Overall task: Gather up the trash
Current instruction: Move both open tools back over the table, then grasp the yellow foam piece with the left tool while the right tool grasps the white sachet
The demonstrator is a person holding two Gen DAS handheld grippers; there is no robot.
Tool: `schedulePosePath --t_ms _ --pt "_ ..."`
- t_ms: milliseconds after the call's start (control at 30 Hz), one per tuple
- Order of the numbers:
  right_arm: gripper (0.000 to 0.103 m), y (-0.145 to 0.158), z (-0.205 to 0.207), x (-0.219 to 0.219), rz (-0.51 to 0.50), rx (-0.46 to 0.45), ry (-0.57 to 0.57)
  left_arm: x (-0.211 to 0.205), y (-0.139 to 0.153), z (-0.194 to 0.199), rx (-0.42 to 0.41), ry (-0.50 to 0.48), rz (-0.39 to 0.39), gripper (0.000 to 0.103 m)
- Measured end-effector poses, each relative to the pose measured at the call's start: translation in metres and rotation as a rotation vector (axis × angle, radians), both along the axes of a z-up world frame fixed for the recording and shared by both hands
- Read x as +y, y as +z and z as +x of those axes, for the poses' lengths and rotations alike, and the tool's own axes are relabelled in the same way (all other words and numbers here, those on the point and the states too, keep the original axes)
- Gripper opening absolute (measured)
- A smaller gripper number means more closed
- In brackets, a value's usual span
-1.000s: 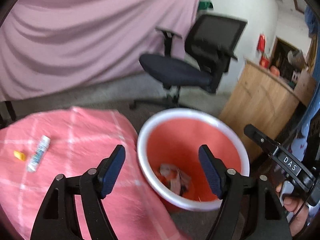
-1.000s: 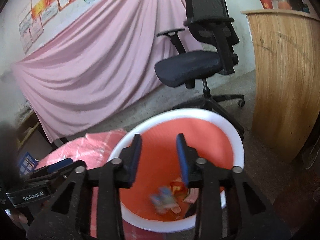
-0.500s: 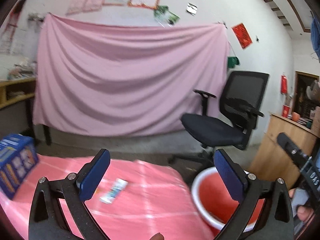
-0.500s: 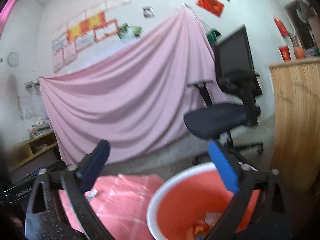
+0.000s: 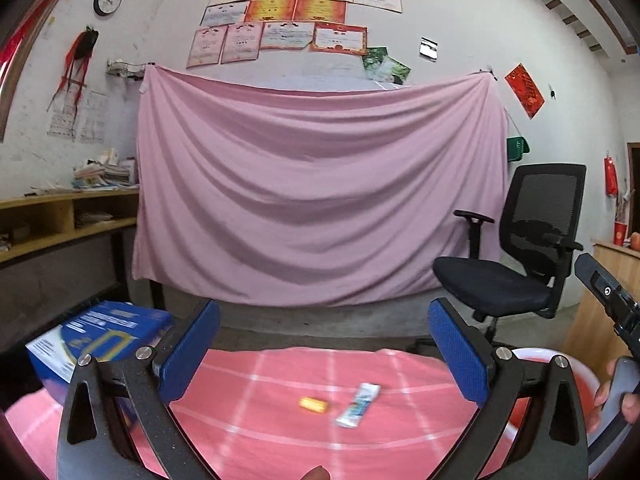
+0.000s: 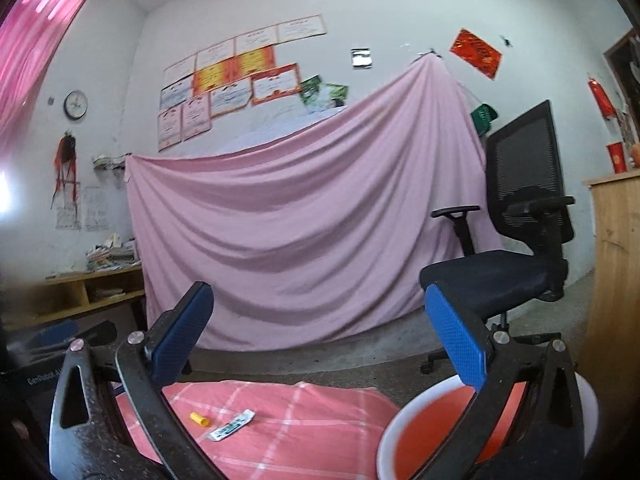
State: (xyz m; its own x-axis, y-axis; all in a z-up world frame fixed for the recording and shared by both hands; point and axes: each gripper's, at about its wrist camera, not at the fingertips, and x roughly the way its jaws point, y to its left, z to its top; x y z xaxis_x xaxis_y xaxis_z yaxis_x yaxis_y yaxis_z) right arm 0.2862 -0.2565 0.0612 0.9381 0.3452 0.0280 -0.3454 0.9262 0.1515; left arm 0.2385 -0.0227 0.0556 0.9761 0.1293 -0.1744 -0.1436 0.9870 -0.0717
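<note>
Both tongs (image 5: 324, 344) (image 6: 320, 336) raised off bin (image 6: 404, 420), spread empty, wrapper (image 5: 357, 400) lying diagonal

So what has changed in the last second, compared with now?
Both tools, left tool and right tool, rose from over the red bin and now face the room; the right one opened wider. Both are empty. The yellow piece and white wrapper stay on the pink cloth.
</note>
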Motion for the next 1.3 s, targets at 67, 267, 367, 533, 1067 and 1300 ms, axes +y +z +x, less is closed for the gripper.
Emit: schedulePosePath --t_ms 67,267,367,533,1067,1300 --pt "0.103 -0.004 0.004 0.015 -0.029 0.010 0.023 0.012 -0.006 -0.001 0.005 0.008 0.015 0.101" --pt "0.103 -0.021 0.024 0.052 -0.130 0.106 0.094 0.039 -0.028 0.011 0.093 -0.003 0.047 0.101" --pt "0.103 -0.035 0.041 0.071 -0.208 0.200 0.110 0.049 -0.040 0.024 0.169 -0.013 0.059 0.101" --pt "0.103 -0.062 0.069 0.095 -0.281 0.362 0.169 0.057 -0.059 0.048 0.296 -0.013 0.048 0.101" --pt "0.073 -0.133 0.140 0.152 -0.385 0.814 0.305 0.065 -0.097 0.103 0.592 -0.031 -0.014 0.095" --pt "0.069 -0.148 0.152 0.171 -0.424 0.893 0.335 0.073 -0.102 0.112 0.649 -0.063 -0.045 0.090"
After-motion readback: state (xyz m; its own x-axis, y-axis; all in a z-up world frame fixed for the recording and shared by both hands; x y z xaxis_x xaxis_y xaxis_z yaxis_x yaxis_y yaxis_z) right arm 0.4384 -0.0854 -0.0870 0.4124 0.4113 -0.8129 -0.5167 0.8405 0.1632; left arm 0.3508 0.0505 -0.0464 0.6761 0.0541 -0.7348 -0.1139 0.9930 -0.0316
